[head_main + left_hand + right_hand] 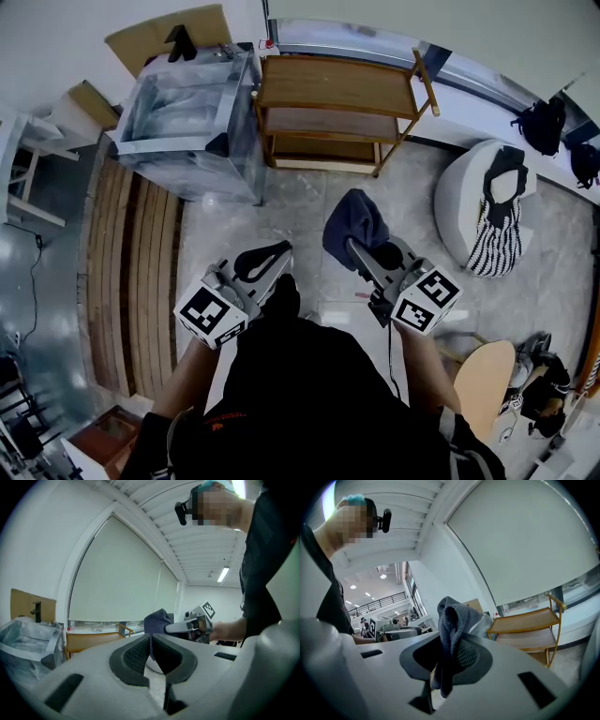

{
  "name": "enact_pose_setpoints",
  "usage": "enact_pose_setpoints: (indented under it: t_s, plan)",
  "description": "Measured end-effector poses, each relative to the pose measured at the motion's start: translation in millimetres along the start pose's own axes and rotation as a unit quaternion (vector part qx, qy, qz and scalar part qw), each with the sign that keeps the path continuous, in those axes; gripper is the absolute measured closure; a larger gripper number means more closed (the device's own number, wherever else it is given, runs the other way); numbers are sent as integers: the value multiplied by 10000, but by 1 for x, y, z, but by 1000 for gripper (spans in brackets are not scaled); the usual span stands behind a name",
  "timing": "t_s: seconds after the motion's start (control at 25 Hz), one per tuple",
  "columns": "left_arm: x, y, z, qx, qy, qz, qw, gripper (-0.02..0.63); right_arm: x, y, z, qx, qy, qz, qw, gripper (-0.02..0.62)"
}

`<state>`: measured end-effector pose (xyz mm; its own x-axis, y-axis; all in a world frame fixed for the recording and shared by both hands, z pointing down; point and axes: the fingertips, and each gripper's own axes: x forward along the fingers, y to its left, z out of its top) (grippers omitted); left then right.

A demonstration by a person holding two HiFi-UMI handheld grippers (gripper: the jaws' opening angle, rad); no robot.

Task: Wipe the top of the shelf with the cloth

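A dark blue-grey cloth [352,225] hangs bunched from my right gripper [360,251], which is shut on it; in the right gripper view the cloth [451,634] stands up between the pads and drapes below them. The wooden shelf [339,86] stands ahead by the window, its top board bare, well beyond both grippers. My left gripper [272,258] is held low at the left, shut with nothing between its pads [136,656]. In the left gripper view the right gripper [190,625] and the cloth [157,620] show off to the right.
A plastic-wrapped cabinet [192,127] stands left of the shelf. A white round pouf [478,211] with a striped garment lies at the right. A wooden stool [483,380] is near my right side, and wood planking [131,272] runs along the left.
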<state>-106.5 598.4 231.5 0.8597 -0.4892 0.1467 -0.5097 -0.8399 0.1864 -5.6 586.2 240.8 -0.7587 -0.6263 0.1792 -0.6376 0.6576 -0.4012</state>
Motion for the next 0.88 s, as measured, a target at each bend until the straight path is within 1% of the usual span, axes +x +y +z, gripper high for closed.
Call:
enact_pose_setpoints:
  t_s: [0.12,0.28,0.6,0.88]
  plan:
    - [9,26,5,-138,55,-48,9999,574,23,-14,8,51,8,-66,10000,543]
    - [22,65,13,-178,89,-139,9997,574,55,-35,19,114,45,-160,9998,543]
    - [42,149,29,-176,150,-258,9994,574,126,-72,47,172,104,-298,9994,543]
    - [53,204,39,-191,175,-338,9991,574,177,-97,64,229,159,-398,9988,543]
